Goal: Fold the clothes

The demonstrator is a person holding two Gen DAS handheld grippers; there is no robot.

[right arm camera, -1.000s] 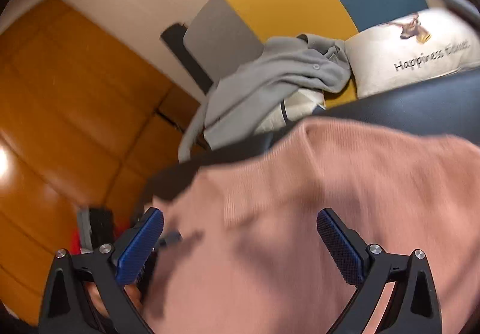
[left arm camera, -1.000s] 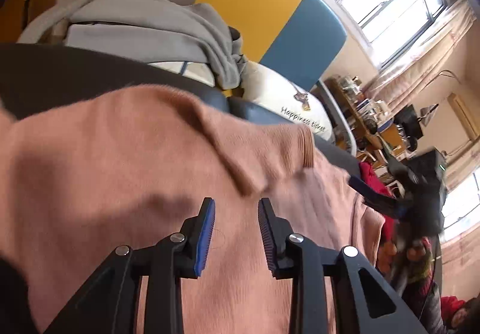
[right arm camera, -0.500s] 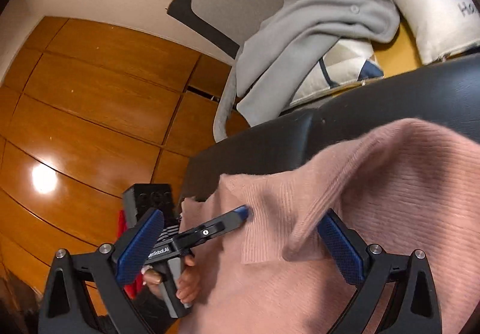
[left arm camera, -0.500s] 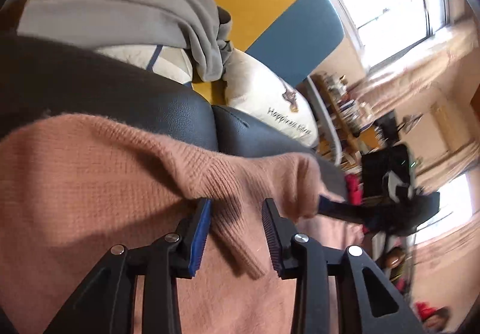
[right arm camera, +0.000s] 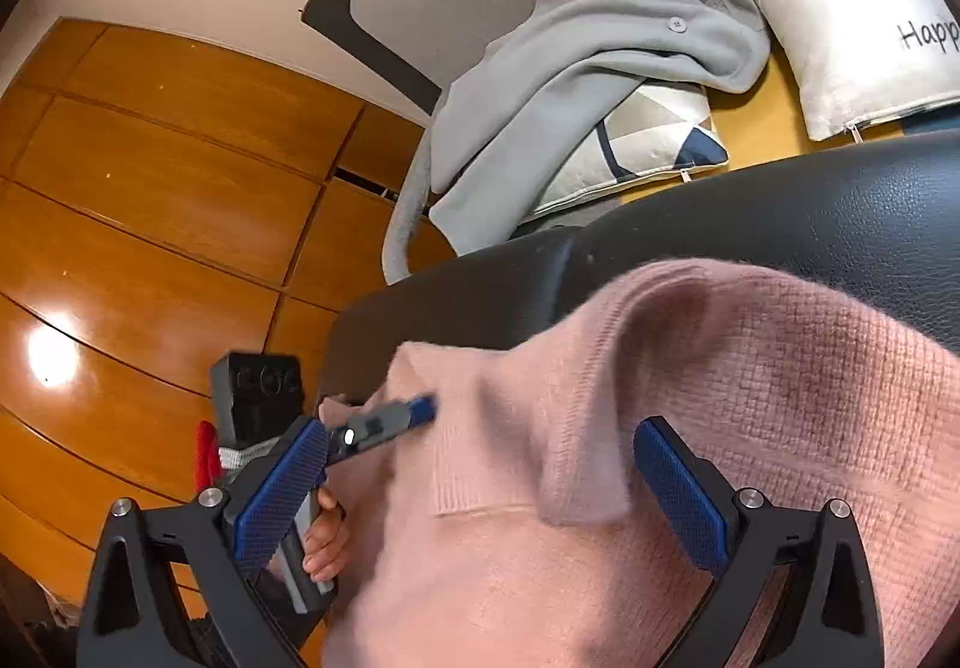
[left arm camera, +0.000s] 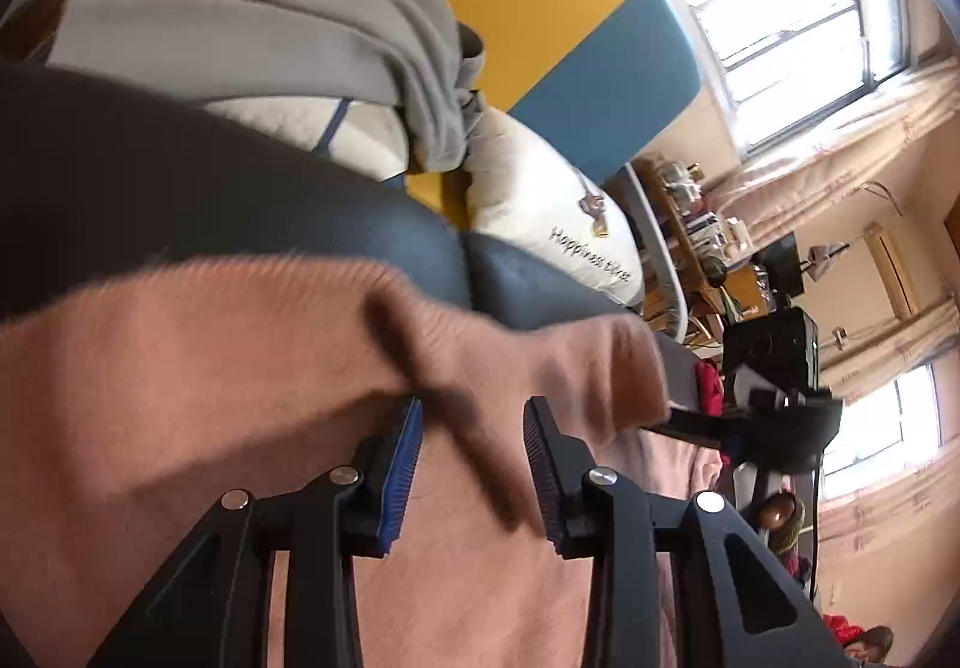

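Scene: pink sweater (left arm camera: 180,398) lying folded on dark seat (left arm camera: 180,188) | Left tool (left arm camera: 471,458) parted, straddling a ridge; right tool (right arm camera: 480,494) gaping, holding nothing | Tip: closing squarely on both layers.

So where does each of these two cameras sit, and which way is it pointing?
Left wrist: on the left tool, looking along its fingers over the pink sweater toward the lettered pillow and windows; its jaws have just been opening, a sweater fold between them.
Right wrist: on the right tool, facing the grey garment and wooden panels; a hand shows.
Shared: sweater, pillow, grey garment, dark cushion; each sees the other tool.
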